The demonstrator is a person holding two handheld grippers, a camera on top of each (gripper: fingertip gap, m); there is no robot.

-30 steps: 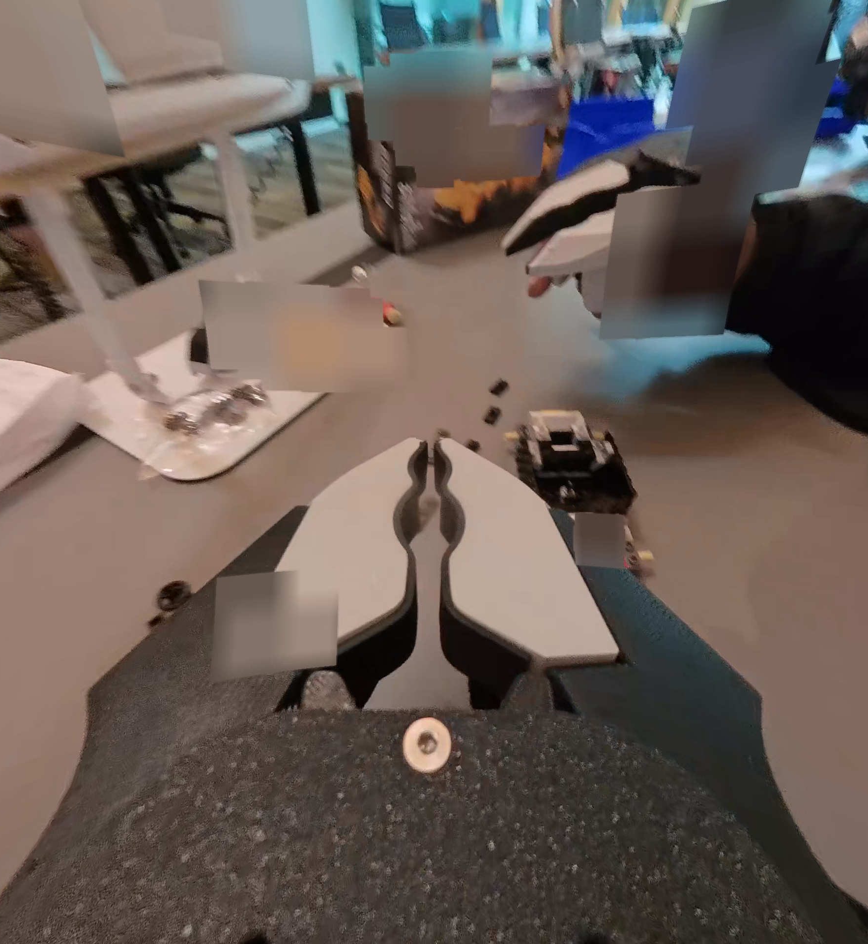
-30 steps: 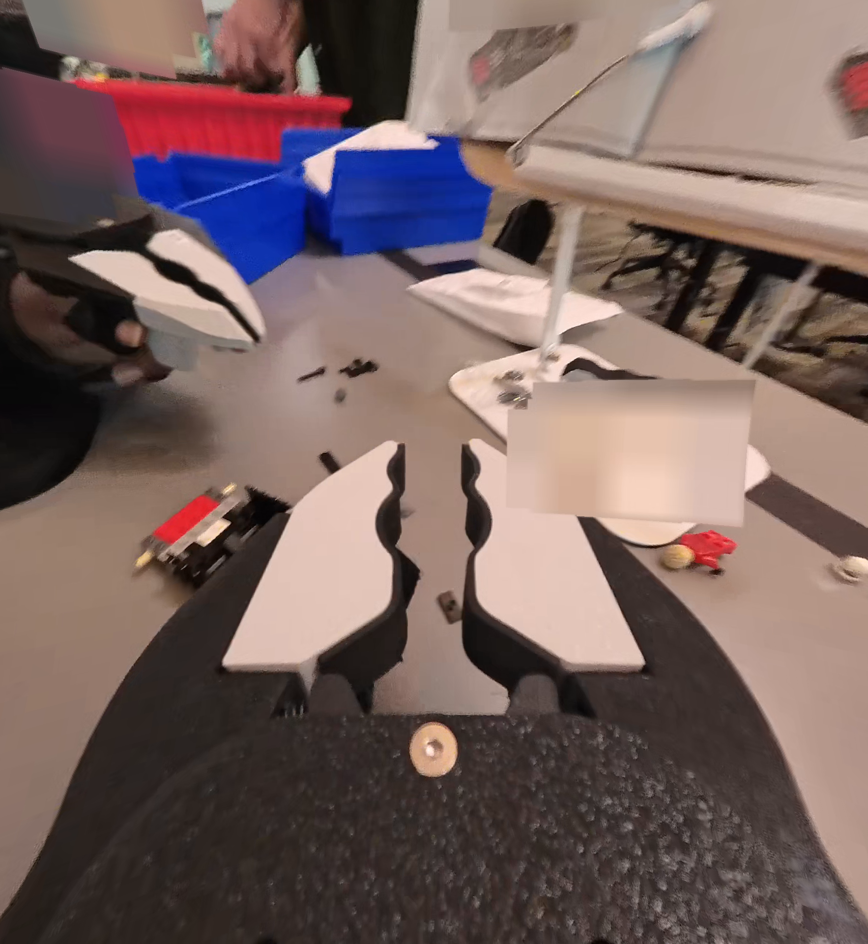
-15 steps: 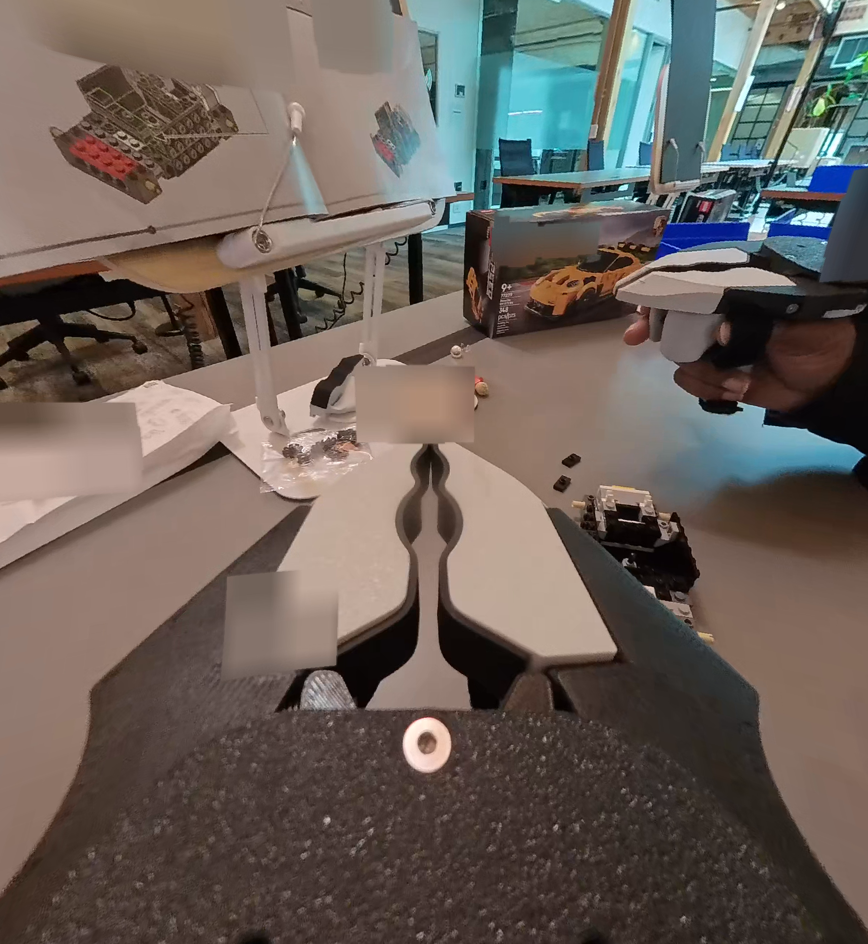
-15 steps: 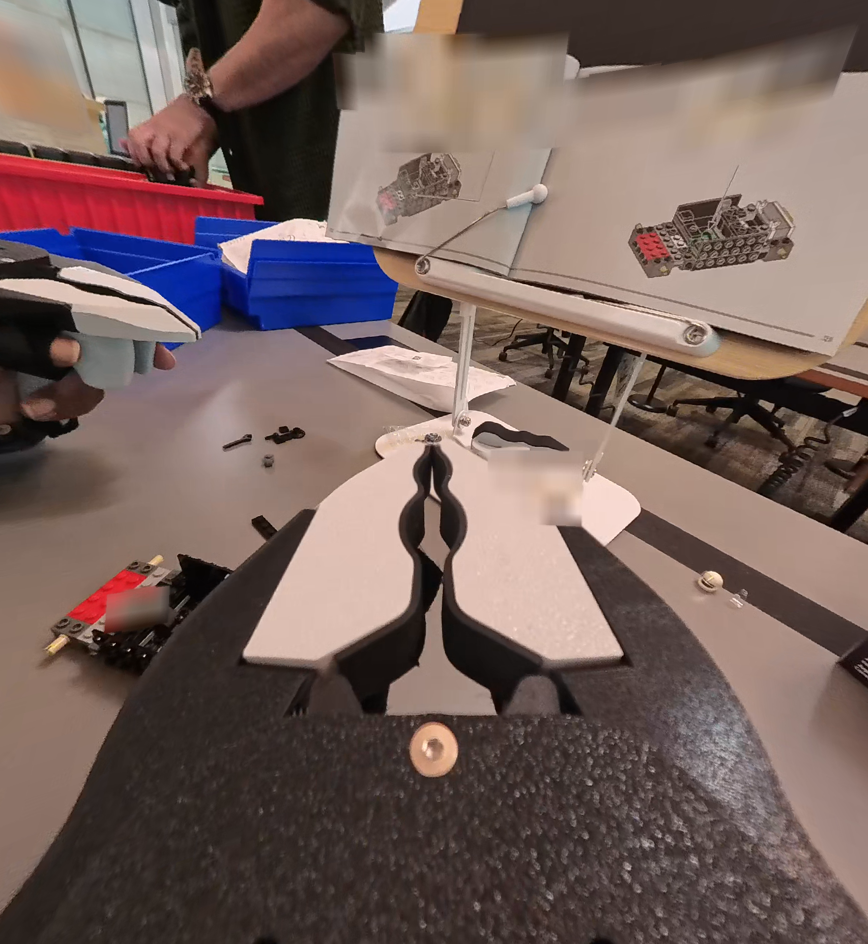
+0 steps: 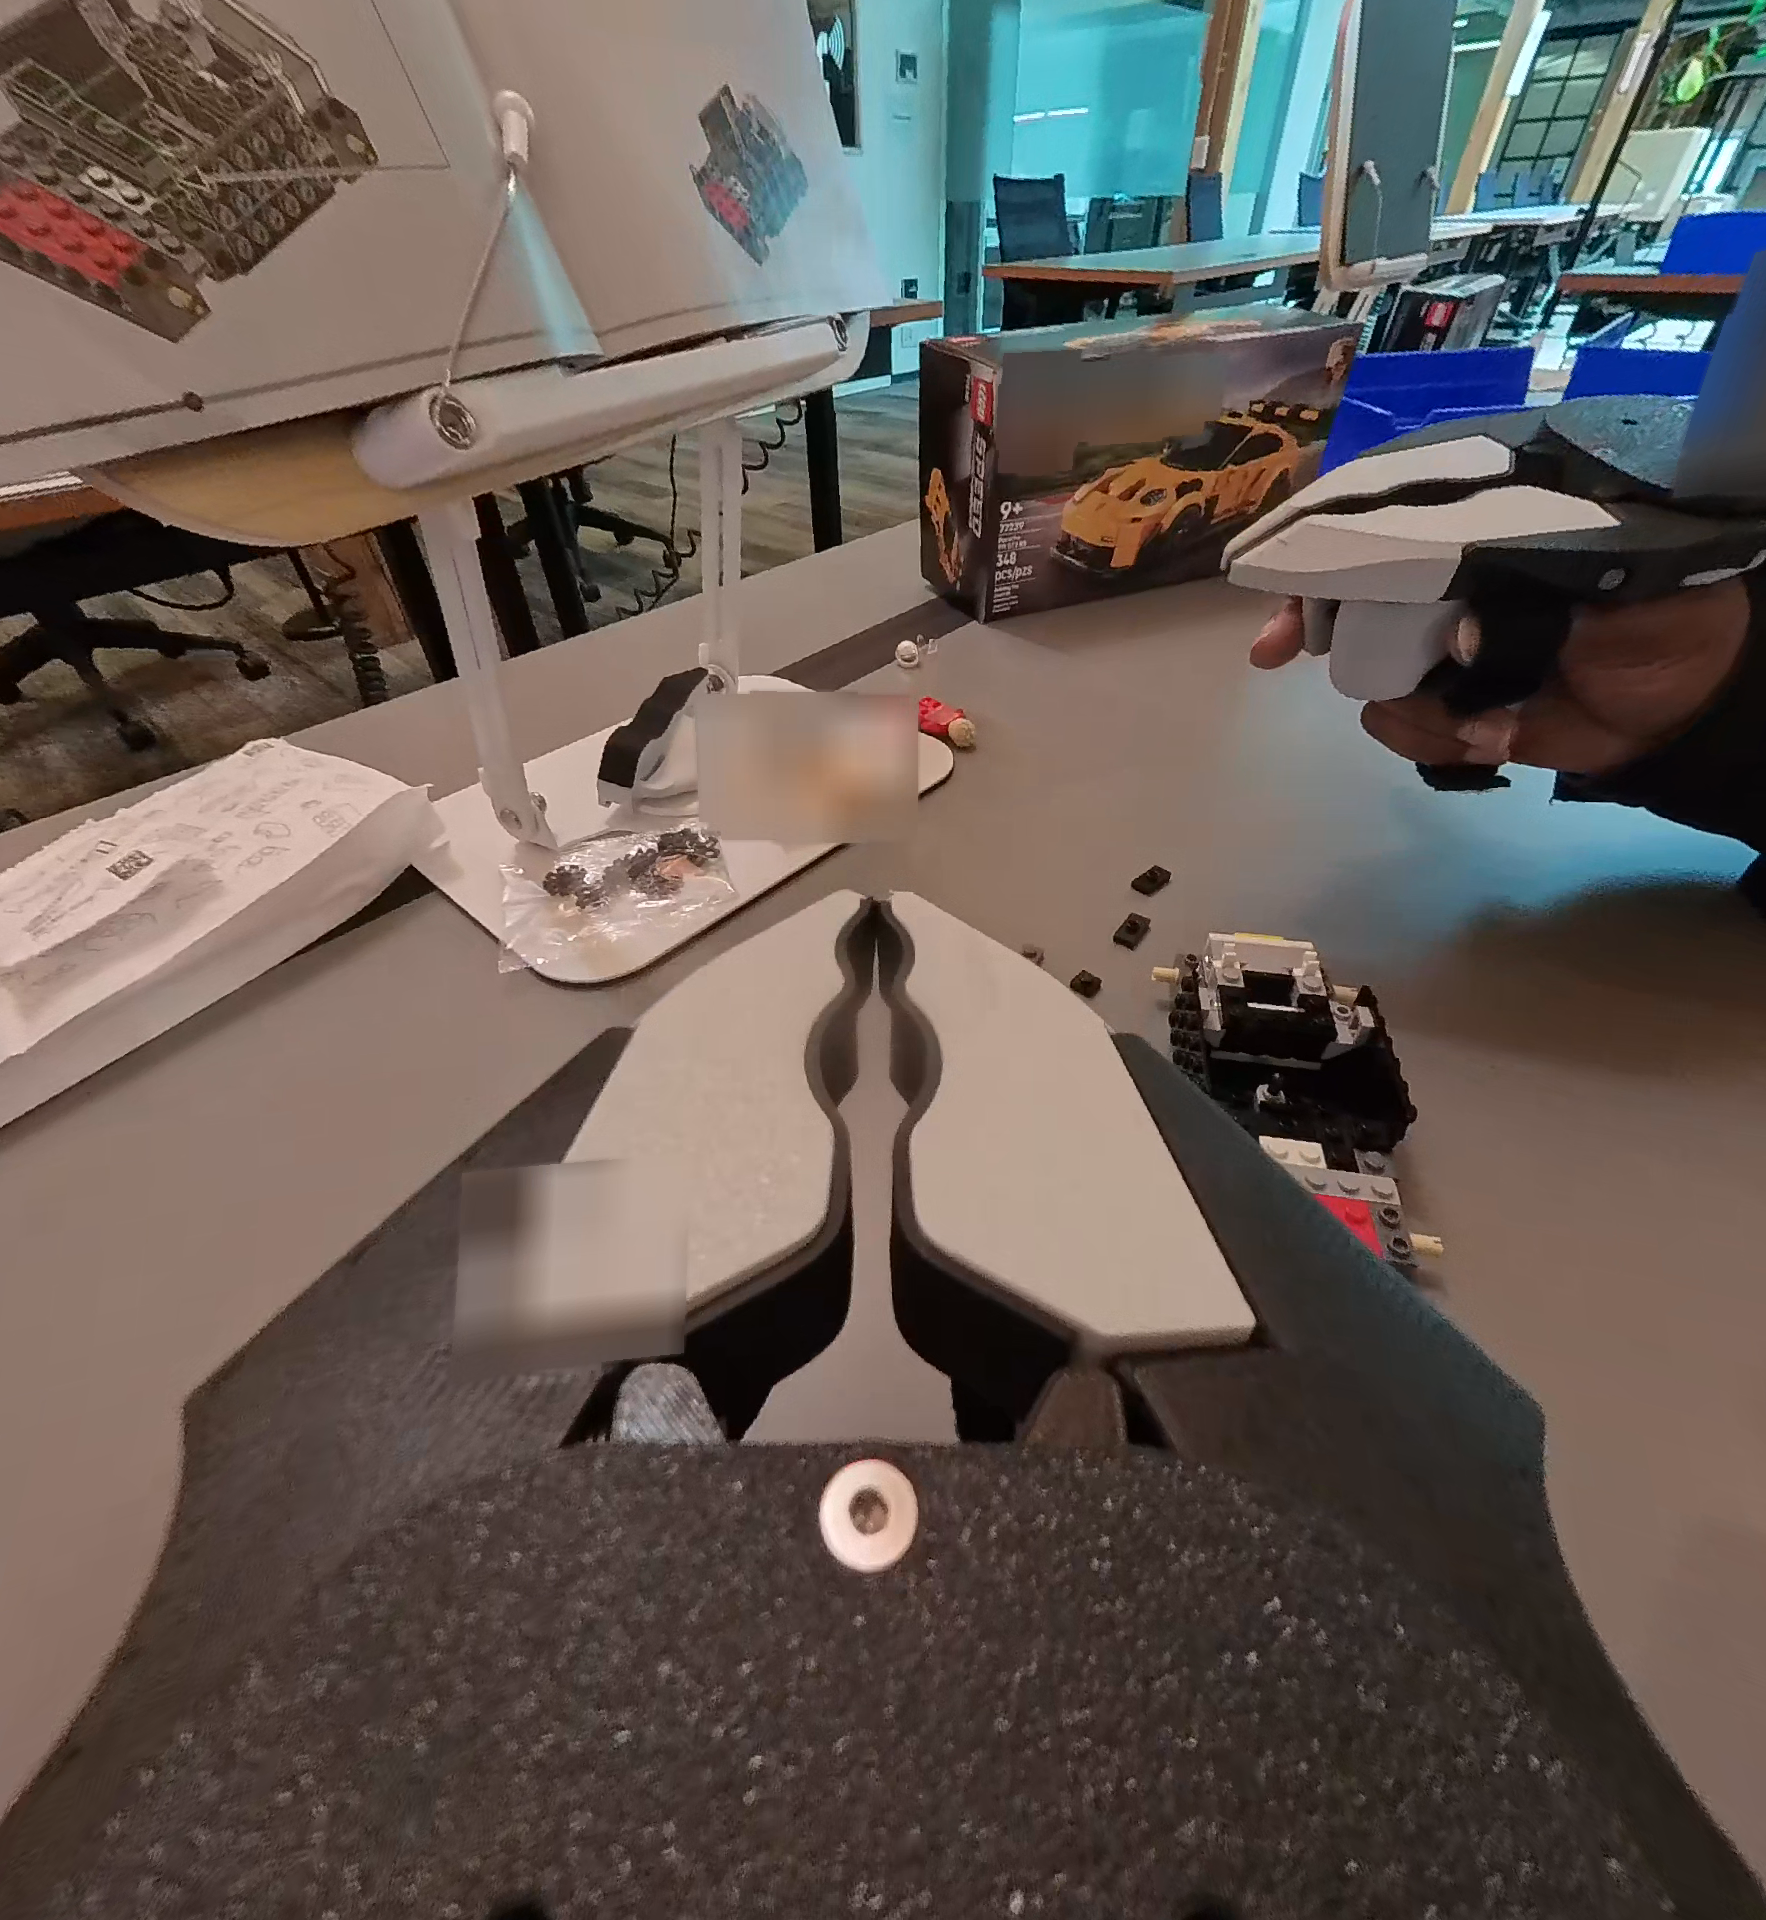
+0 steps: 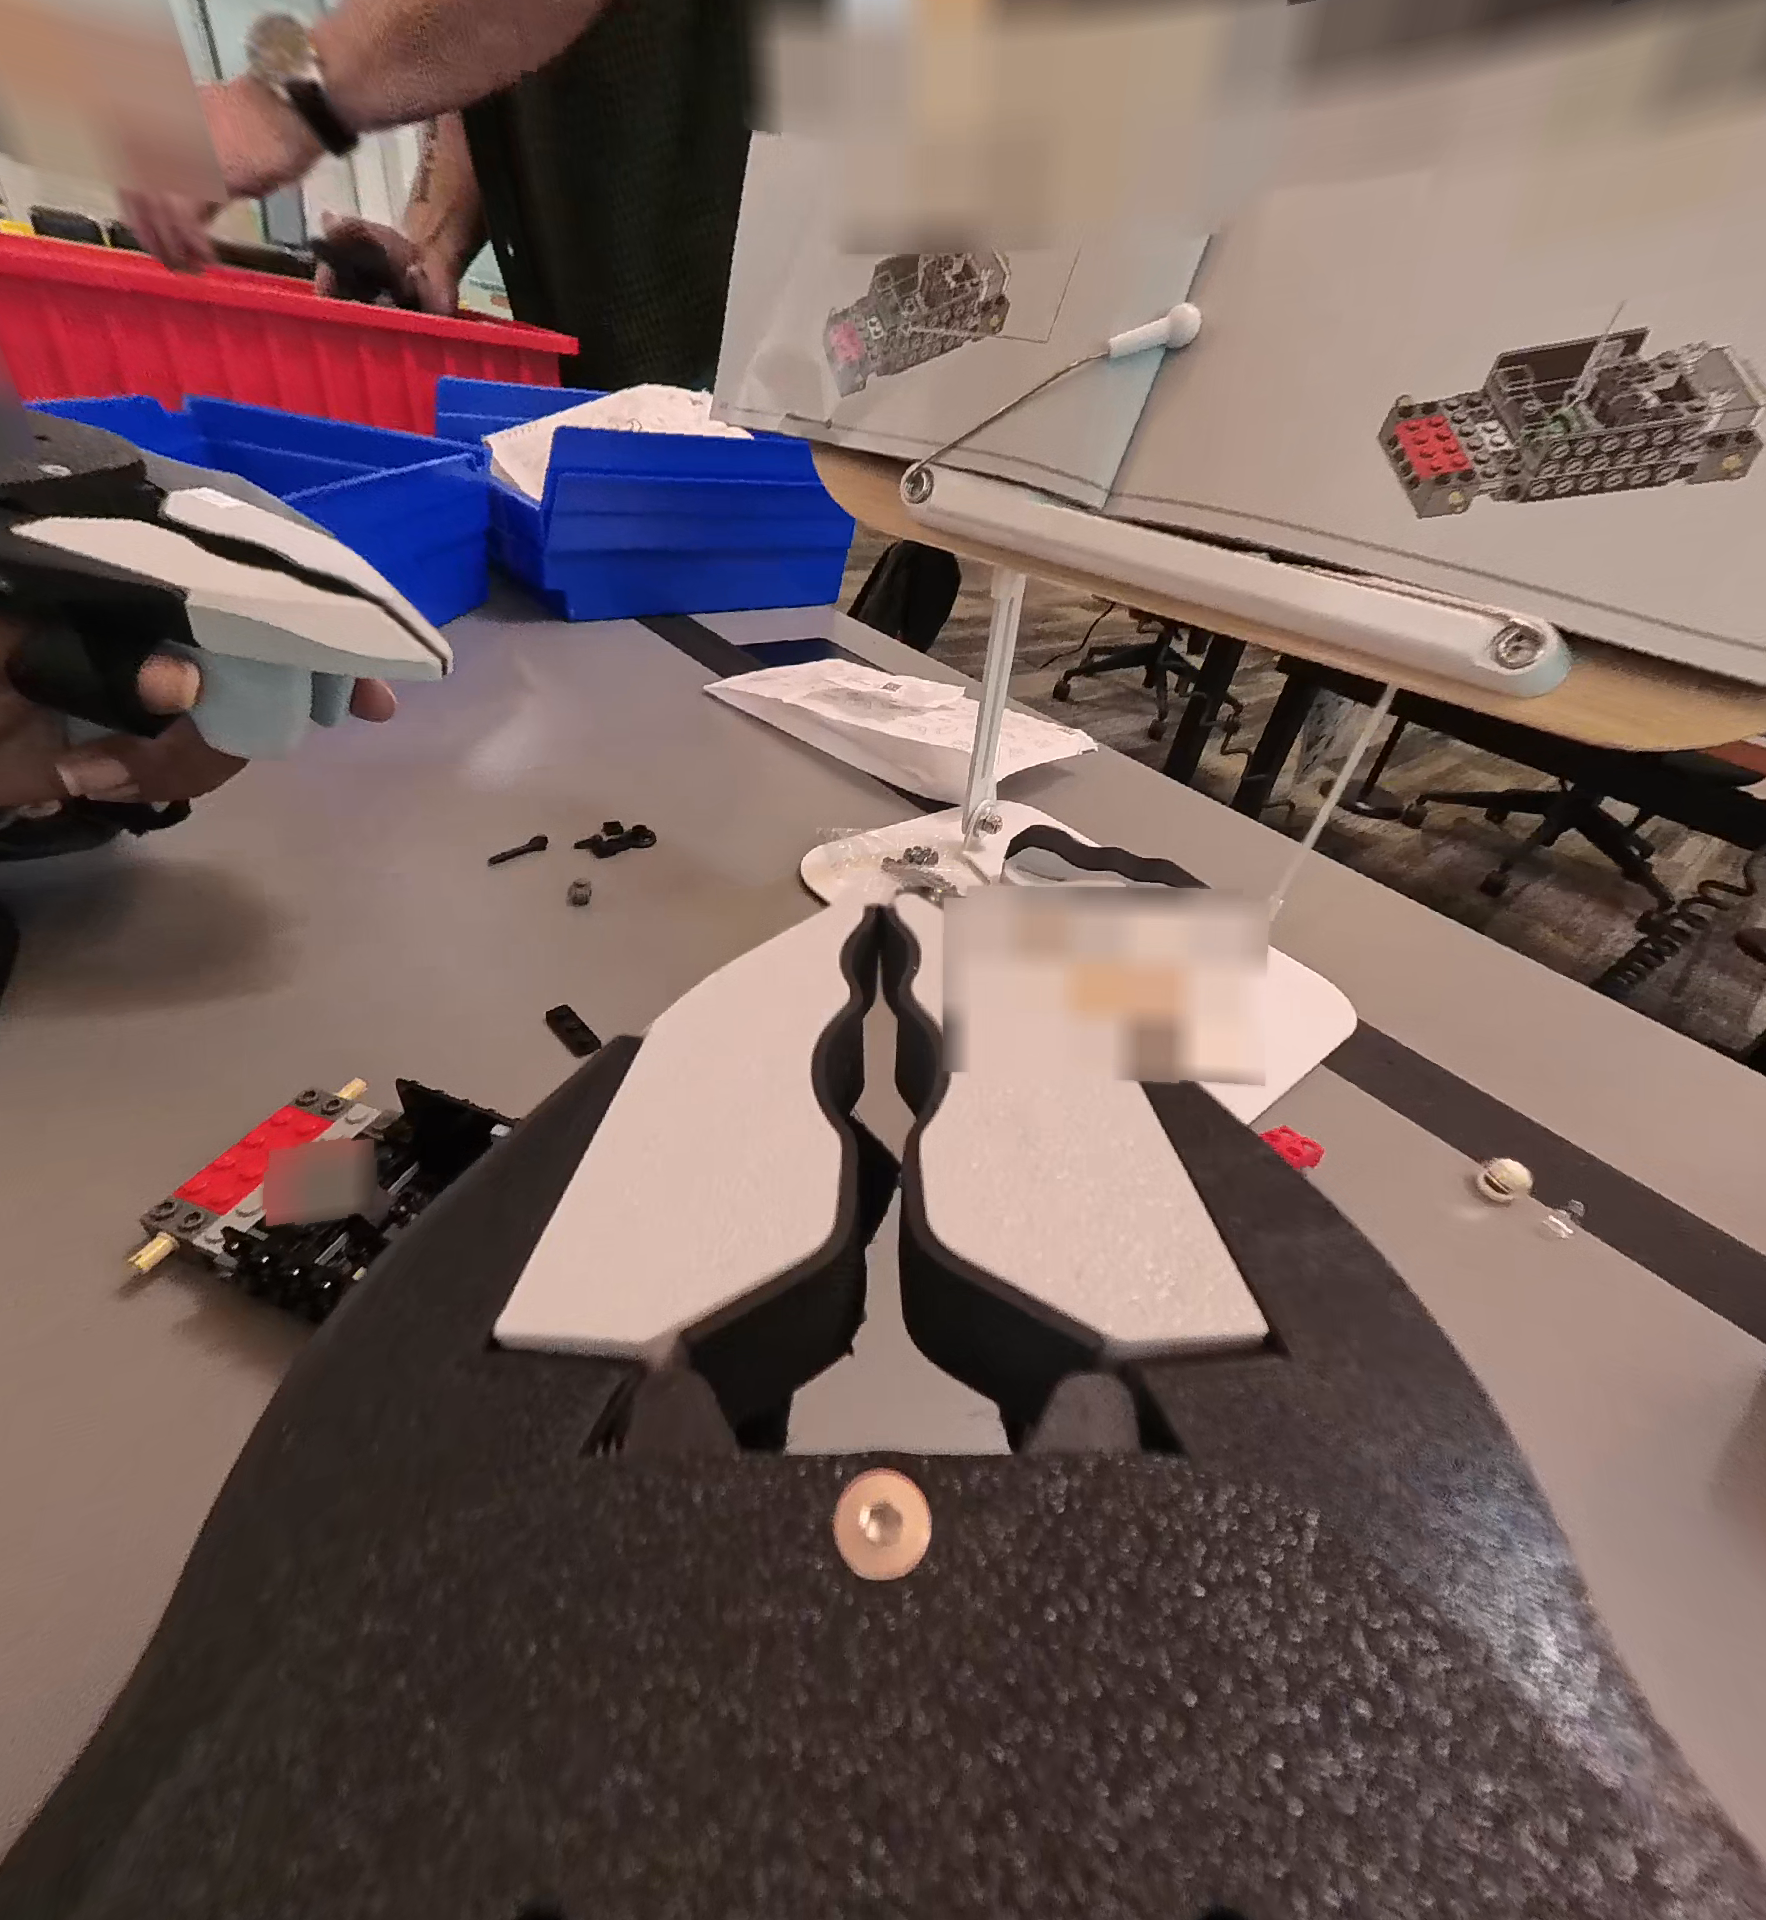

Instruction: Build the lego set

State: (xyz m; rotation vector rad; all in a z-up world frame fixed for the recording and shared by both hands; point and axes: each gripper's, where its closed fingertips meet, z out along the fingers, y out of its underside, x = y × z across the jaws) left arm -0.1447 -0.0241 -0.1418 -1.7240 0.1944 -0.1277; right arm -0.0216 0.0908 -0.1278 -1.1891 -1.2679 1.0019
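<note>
On the grey table (image 5: 235, 1122): I saw both tools raised, aimed at the instruction stand (image 5: 588, 416).
Step, as I judged it: consulting the diagram; best done by matching the red plate's end first, then choosing one loose black piece (image 5: 1131, 928).
Left gripper (image 5: 874, 914): fingers pressed together, empty.
Right gripper (image 6: 877, 920): likewise closed on nothing.
Lego chassis (image 5: 1284, 1049): lay flat just right of my left tool; black body, grey studs, red plate (image 6: 245, 1153), tan axle pins.
</note>
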